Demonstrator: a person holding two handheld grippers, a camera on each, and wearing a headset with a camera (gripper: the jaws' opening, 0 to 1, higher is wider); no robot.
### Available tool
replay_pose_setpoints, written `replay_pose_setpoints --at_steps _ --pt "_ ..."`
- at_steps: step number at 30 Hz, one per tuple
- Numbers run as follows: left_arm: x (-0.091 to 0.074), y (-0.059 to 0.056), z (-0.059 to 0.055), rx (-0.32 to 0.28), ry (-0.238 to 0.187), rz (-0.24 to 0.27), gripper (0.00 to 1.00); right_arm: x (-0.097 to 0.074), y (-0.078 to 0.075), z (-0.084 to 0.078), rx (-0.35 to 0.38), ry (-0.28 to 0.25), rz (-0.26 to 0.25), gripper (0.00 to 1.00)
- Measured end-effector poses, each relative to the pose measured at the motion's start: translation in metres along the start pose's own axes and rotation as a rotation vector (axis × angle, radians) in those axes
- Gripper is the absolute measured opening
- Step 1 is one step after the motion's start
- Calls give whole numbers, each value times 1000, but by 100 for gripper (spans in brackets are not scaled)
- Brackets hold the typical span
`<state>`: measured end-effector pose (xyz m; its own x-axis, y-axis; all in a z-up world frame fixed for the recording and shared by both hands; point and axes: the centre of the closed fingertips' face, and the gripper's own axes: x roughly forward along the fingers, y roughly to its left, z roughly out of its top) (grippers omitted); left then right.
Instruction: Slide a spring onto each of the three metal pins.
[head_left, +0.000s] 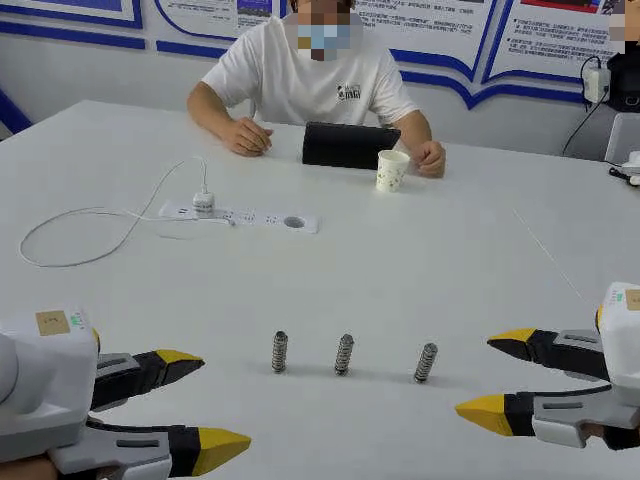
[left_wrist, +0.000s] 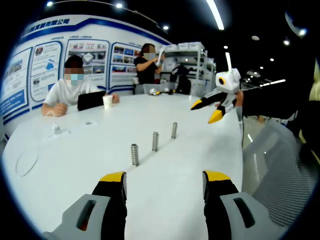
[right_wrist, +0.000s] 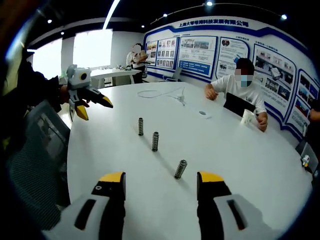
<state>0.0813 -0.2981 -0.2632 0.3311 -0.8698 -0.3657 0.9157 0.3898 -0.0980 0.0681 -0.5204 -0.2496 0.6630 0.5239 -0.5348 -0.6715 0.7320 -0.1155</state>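
Three springs (head_left: 344, 354) stand in a row close to the near edge of the tabletop (head_left: 450, 260) in the head view, the rightmost tilted, bare white surface around them; the left gripper (head_left: 222, 400) and right gripper (head_left: 475, 375) flank the row, apart from it, jaws spread wide, holding nothing. A power strip (head_left: 245, 215) and paper cup (head_left: 391, 170) lie well beyond, toward the far edge. In the left gripper view, open tabletop separates its wide jaws from the nearest spring; the right gripper view shows the same gap.
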Motion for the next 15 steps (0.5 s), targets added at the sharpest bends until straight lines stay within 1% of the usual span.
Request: replay_pose_setpoints --at_steps 7,15 --pt "2 2 1 -3 -1 8 64 -4 -1 -4 10 -29 -22 61" --pt "4 5 -3 -15 6 17 65 -8 -2 -11 17 -48 -43 63"
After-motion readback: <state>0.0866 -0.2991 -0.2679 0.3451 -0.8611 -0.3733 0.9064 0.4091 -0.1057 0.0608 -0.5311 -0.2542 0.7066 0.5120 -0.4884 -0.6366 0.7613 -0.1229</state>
